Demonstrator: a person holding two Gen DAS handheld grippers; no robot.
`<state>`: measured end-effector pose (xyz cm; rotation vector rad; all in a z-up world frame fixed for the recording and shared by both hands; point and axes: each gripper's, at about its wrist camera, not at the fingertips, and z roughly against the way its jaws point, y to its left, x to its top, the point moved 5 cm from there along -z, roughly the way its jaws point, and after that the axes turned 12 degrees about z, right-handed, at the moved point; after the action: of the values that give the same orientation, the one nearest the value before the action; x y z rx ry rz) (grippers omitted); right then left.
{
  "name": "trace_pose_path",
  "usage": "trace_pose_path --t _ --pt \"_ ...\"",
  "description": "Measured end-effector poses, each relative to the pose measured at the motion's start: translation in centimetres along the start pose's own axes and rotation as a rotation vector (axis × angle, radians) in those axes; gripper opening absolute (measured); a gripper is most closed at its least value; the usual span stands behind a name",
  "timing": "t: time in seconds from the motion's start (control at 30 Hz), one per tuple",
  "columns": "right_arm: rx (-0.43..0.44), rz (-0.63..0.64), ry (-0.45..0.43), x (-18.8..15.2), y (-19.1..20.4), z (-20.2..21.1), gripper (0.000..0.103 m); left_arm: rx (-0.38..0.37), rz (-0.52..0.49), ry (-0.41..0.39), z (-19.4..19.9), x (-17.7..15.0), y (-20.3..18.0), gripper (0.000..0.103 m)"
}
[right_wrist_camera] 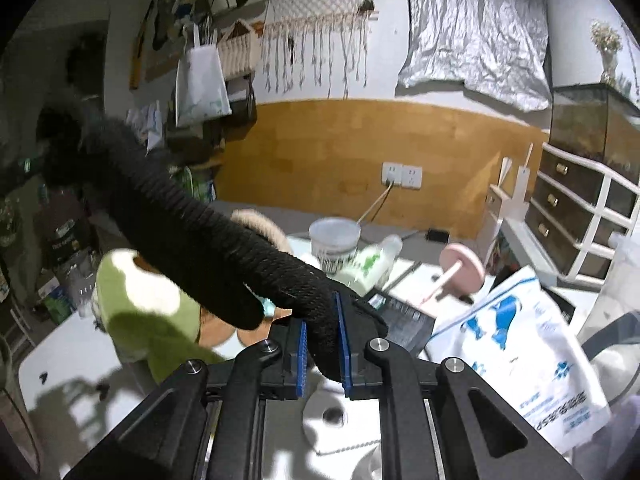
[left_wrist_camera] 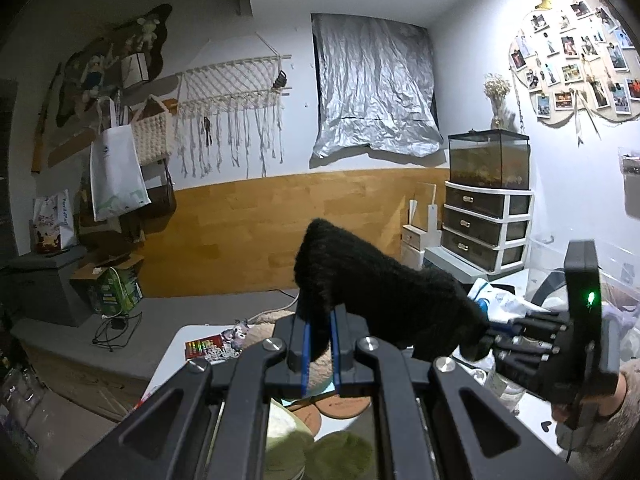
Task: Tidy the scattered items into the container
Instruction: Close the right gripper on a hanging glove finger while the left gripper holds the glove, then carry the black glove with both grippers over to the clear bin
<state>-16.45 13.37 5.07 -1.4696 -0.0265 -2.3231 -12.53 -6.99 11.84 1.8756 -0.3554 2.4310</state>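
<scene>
black knit item (left_wrist_camera: 384, 296): a soft, ribbed, dark piece, maybe a hat or glove, held off the tabletop between both claws; it fills the middle of the left wrist view and runs from upper left to lower centre in the right wrist view.
left claw (left_wrist_camera: 320, 344): closed down to the cloth's thickness, blue pads pinching one end of the knit.
right claw (right_wrist_camera: 323, 350): likewise closed, gripping the other end (right_wrist_camera: 324, 320) between its blue pads.
container (left_wrist_camera: 616, 264): a clear plastic bin at the right edge of the left wrist view, beyond the right claw's body; its opening is mostly hidden.
risk, slip: the knit is limp and each pinch takes only a narrow fold, so a tug from either side could pull it free.
risk, snag: a hanging end could drag over the white pouch (right_wrist_camera: 516, 344) or the pink spool (right_wrist_camera: 460, 268) below and knock them over.
risk, rim: if one claw lets go early, the cloth may drape over the bin wall, not inside.
tabletop (right_wrist_camera: 60, 368): white and crowded; a green plush (right_wrist_camera: 140, 312) and a white tub (right_wrist_camera: 334, 236) sit under the carried item.
</scene>
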Motion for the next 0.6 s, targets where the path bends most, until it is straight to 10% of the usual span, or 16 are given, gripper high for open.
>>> trace_pose_path --t 0.6 --pt "-0.221 -0.023 -0.129 3.8 -7.4 8.8 0.013 -0.145 -0.016 -0.016 -0.5 1.0 -6.8 0.008"
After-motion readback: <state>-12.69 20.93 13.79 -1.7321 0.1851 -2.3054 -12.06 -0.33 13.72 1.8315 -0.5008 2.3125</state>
